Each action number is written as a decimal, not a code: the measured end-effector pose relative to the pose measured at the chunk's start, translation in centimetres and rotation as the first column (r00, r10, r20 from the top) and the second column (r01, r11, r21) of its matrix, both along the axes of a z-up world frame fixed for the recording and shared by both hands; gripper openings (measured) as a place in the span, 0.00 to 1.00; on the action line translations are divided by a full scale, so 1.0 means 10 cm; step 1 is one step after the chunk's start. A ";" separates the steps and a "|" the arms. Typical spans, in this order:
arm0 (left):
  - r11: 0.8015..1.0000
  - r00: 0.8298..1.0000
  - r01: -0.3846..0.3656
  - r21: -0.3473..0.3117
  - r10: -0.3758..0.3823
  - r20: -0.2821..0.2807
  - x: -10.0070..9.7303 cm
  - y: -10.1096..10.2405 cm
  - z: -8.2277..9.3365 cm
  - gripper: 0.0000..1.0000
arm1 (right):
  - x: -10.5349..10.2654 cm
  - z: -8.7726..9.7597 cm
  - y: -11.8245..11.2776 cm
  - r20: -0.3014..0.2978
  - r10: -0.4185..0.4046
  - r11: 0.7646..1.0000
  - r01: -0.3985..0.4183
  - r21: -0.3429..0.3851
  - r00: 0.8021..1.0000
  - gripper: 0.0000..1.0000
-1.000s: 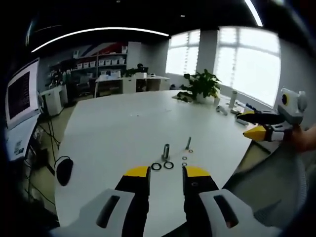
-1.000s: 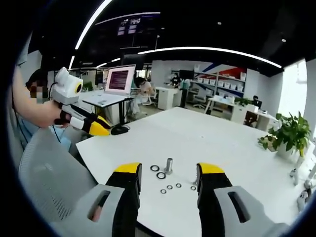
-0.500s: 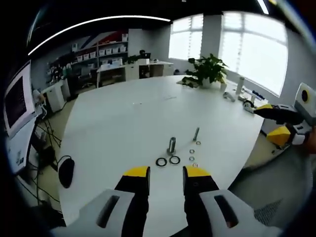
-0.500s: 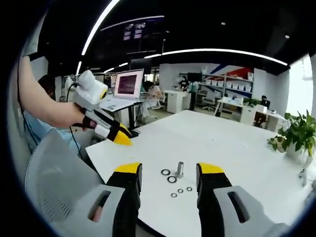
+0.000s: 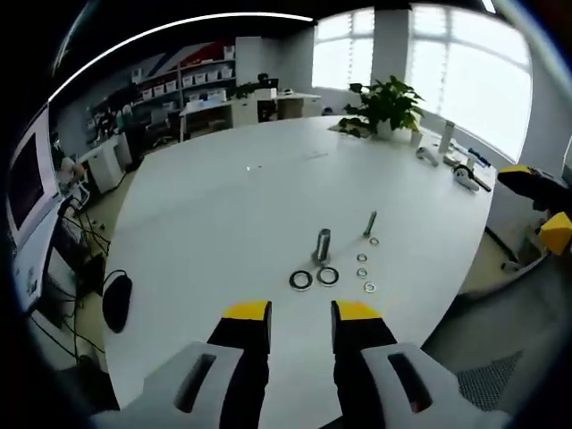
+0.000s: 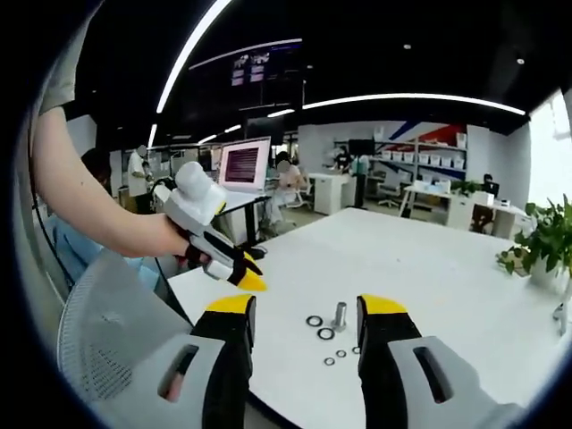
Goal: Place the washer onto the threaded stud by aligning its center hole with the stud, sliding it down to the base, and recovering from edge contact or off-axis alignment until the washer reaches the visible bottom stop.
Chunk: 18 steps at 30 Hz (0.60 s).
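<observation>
Left gripper view puts the stud [image 5: 323, 245] dead ahead of the left gripper [image 5: 299, 311], standing upright on the white table [image 5: 214, 214] with its long axis vertical, so a washer has to come down from above it. Two large washers [image 5: 314, 278] lie flat just in front of the stud's foot, between it and the jaws, side by side and near each other; whether they touch the stud is too small to tell. To the right of the stud, a slim bolt [image 5: 370, 222] stands with a short line of small washers [image 5: 364, 268] trailing toward the gripper. The left gripper's jaws stand apart with nothing between them, hanging short of the washers and above the table edge. In the right gripper view the stud [image 6: 340, 315] sits ahead between the jaws of the right gripper [image 6: 307, 306], large washers [image 6: 319, 326] to its left; this gripper too is parted and empty. No washer is lifted yet. Both grippers face the stud from the near table edge; which is nearer cannot be told, though the large washers lie straight ahead of the left one.
</observation>
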<state>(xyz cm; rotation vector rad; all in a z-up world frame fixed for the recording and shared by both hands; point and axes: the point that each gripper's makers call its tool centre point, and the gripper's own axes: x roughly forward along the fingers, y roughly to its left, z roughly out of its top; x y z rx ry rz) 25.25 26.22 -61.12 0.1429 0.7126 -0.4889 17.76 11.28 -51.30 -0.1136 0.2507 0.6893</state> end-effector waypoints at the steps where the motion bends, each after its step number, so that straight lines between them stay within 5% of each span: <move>1: 1.000 1.000 -0.001 0.002 0.001 -0.001 0.01 -0.01 0.00 0.25 | 0.01 0.00 -0.01 -0.002 -0.004 1.000 0.004 0.003 1.000 0.48; 12: 0.998 0.994 0.062 0.022 -0.060 -0.090 0.12 -0.10 -0.42 0.24 | 0.07 -0.05 -0.14 -0.019 -0.058 0.998 0.058 -0.008 0.998 0.50; 18: 0.998 0.992 0.062 0.028 -0.059 -0.113 0.19 -0.07 -0.51 0.24 | 0.05 0.00 -0.08 0.002 -0.038 0.999 0.038 -0.008 0.999 0.51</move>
